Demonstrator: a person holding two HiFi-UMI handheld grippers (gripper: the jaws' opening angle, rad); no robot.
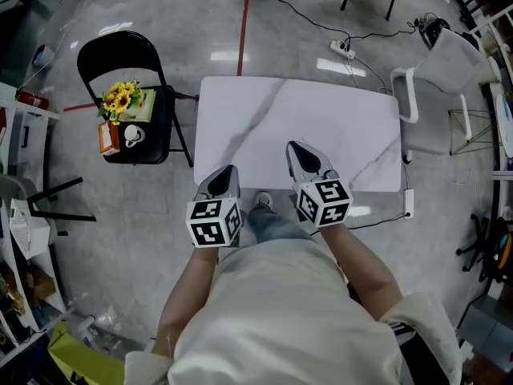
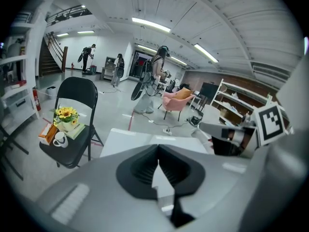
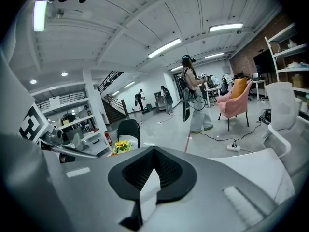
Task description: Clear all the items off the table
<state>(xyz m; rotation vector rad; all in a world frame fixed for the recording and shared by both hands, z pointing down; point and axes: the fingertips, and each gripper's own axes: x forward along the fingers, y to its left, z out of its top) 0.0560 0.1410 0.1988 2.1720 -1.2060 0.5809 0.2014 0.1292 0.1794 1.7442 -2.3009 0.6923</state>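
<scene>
Though grey-veined, white rectangular table (image 1: 321,119); left gripper (image 1: 231,170) and right gripper (image 1: 293,147) jaws clenched.

Tabletop (image 1: 321,119) open ahead, black chair (image 1: 120,58) beside L edge, white chair (image 1: 449,70) at R corner.

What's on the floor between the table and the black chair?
Nothing: the head view shows bare floor there, crossed only by the black chair's legs.

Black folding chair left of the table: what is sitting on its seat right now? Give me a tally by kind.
Bunch of yellow sunflowers: 1
Flat pale green book: 1
White ceramic mug: 1
Small orange box: 1
Total: 4, all on the black folding chair
</scene>
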